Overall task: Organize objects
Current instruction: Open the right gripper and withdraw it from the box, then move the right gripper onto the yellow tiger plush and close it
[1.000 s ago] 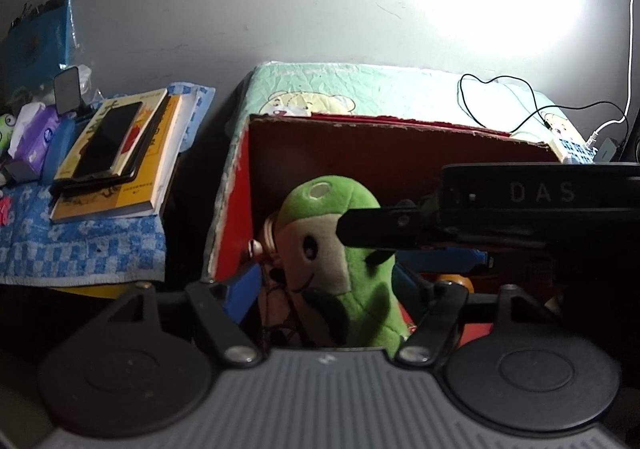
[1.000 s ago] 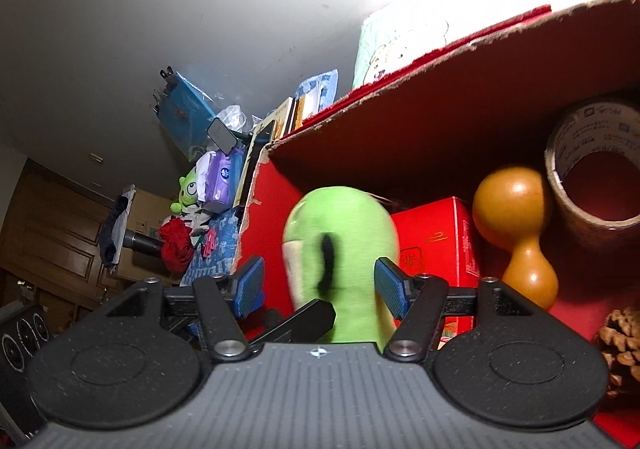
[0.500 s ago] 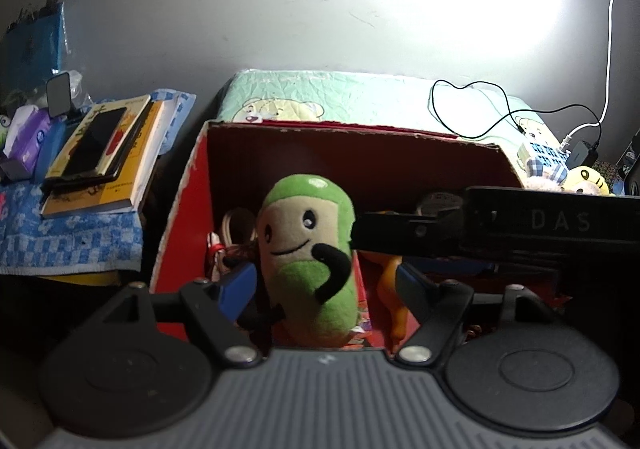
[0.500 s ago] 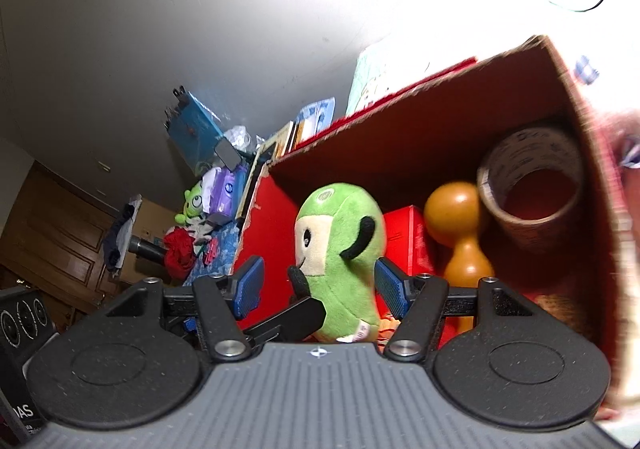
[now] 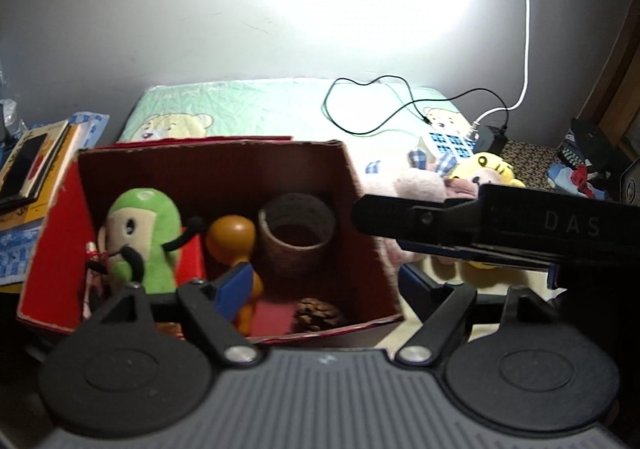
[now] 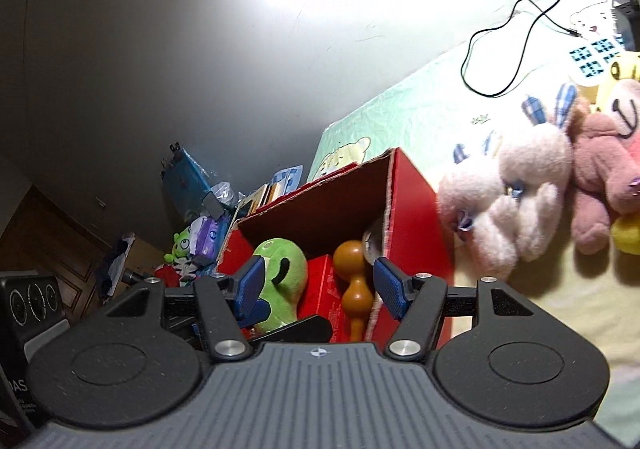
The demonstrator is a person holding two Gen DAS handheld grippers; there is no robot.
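Observation:
A red cardboard box (image 5: 48,241) stands on the bed. In it a green plush toy (image 5: 140,237) sits upright at the left, beside an orange wooden gourd (image 5: 232,237), a tape roll (image 5: 296,233) and a pine cone (image 5: 318,313). My left gripper (image 5: 320,289) is open and empty above the box's near edge. My right gripper (image 6: 318,289) is open and empty, back from the box (image 6: 412,205), with the green plush (image 6: 280,285) and the gourd (image 6: 350,277) showing between its fingers.
A pale pink plush rabbit (image 6: 508,189), a pink bear (image 6: 600,169) and a yellow plush (image 5: 486,169) lie on the bed right of the box. Black and white cables (image 5: 360,105) run over the bed. Books with a phone (image 5: 28,161) are stacked at the left.
Both grippers have pulled up and back from the box, leaving the green plush standing inside. The views have swung right, bringing the pink and yellow plush toys into sight.

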